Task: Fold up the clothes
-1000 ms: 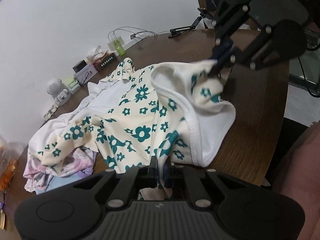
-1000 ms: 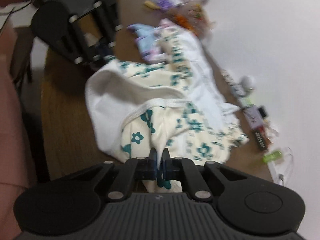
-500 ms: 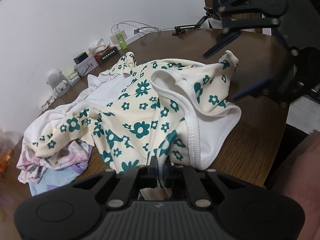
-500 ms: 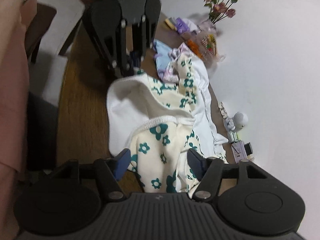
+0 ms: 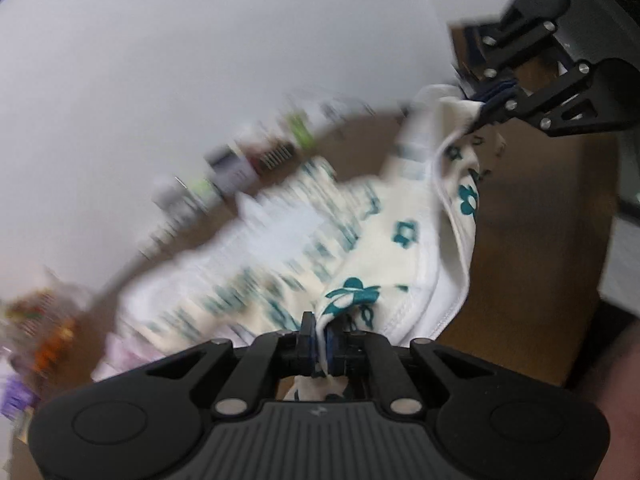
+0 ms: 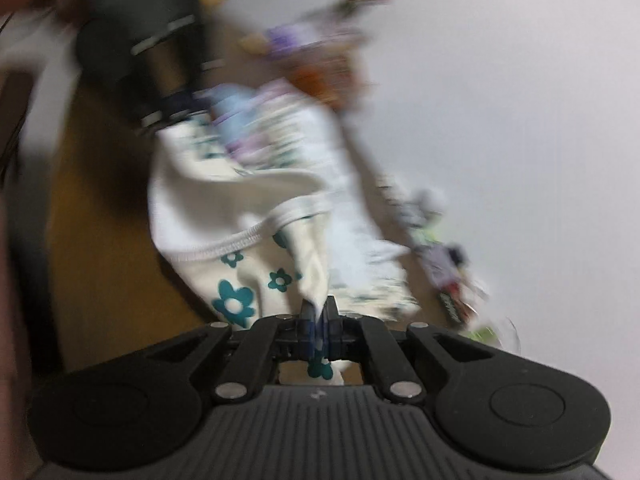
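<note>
A cream garment with teal flowers and a white ribbed hem stretches between both grippers above a brown wooden table. My left gripper is shut on one part of its edge. My right gripper shows at the upper right of the left wrist view, shut on another part of the hem. In the right wrist view the right gripper pinches the floral garment, and the left gripper holds the far end. Both views are blurred by motion.
More clothes, white and lilac, lie behind the floral garment. Small boxes and bottles line the table's back edge along a white wall. Snack packets sit at the far left. The table's front edge drops off at right.
My right gripper, open half a second ago, has shut on the garment's hem again. Both grippers have lifted, raising the garment's near edge off the table, and both views swing fast.
</note>
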Motion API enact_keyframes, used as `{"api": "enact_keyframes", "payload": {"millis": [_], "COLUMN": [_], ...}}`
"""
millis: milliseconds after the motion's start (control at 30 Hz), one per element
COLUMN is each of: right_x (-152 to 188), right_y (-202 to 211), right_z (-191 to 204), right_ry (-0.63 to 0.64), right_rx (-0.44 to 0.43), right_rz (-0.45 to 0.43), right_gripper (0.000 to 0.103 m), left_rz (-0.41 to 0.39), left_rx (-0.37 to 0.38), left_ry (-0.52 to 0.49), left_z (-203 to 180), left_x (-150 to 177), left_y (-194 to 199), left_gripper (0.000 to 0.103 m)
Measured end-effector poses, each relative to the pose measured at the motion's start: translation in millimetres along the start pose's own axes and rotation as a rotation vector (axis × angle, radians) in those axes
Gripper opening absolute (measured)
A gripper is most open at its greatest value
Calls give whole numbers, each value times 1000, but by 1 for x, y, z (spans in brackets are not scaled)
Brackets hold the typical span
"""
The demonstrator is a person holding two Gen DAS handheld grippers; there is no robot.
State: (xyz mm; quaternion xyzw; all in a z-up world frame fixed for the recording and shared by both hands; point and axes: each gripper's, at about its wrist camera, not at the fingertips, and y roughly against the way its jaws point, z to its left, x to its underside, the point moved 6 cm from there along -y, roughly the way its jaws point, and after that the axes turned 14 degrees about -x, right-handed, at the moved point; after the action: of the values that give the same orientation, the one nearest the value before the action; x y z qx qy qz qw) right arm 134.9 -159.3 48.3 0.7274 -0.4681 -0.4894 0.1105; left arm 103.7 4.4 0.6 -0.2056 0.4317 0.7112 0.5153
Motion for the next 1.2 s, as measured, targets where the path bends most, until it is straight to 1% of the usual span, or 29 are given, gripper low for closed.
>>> {"api": "enact_keyframes", "payload": {"millis": [33, 100, 167, 233, 300, 333, 400, 467, 500, 567, 633, 667, 700, 767, 800, 867, 900, 1000, 1067, 1133, 1200], "right_x": [-4, -14, -23, -28, -21, -18, -11, -5, 0, 17, 33, 39, 40, 42, 43, 45, 46, 46, 34, 25, 21], "right_y": [12, 36, 59, 74, 60, 53, 39, 26, 13, -34, -79, -93, -95, -98, -100, -103, -104, -106, -100, -104, -118], "right_z": [-14, -39, -60, -80, -92, -99, -112, -124, -128, -125, -113, -109, -108, -104, -102, -99, -97, -91, -87, -79, -69], "right_ry": [-50, -143, -230, -325, -418, -465, -559, -652, -697, -778, -827, -835, -819, -789, -773, -743, -727, -671, -609, -550, -505], "right_rx": [20, 53, 70, 48, -18, -51, -118, -185, -226, -320, -393, -407, -389, -353, -334, -298, -280, -236, -263, -287, -299], "right_rz": [-35, -111, -190, -257, -268, -273, -282, -292, -282, -216, -134, -109, -107, -102, -100, -95, -93, -89, -83, -44, 11], "right_gripper": [3, 3, 3, 3, 3, 3, 3, 3, 3, 3, 3, 3, 4, 6, 10, 20, 28, 29, 31, 44, 47], "left_rz": [-39, -110, -165, -195, -220, -204, -141, -28, 40, 175, 286, 319, 348, 364, 369, 354, 348, 331, 321, 315, 311], "left_rx": [-25, -52, -50, -33, -15, 3, 43, 94, 115, 155, 177, 186, 195, 222, 234, 247, 255, 279, 294, 300, 303], "left_ry": [21, 66, 123, 180, 235, 250, 273, 303, 322, 357, 379, 388, 400, 443, 461, 460, 452, 431, 417, 404, 396], "left_z": [11, 29, 45, 57, 68, 67, 60, 48, 42, 29, 17, 14, 12, 17, 21, 29, 29, 30, 31, 26, 24], "left_x": [-14, -41, -65, -81, -96, -96, -91, -75, -62, -37, -9, 1, 11, 24, 30, 30, 31, 30, 29, 28, 28], "left_y": [8, 25, 40, 49, 56, 53, 38, 9, -9, -45, -78, -88, -97, -105, -108, -110, -110, -109, -110, -113, -114], "left_gripper": [4, 4, 4, 4, 4, 4, 4, 4, 4, 4, 4, 4, 4, 4, 4, 4, 4, 5, 5, 5, 5]}}
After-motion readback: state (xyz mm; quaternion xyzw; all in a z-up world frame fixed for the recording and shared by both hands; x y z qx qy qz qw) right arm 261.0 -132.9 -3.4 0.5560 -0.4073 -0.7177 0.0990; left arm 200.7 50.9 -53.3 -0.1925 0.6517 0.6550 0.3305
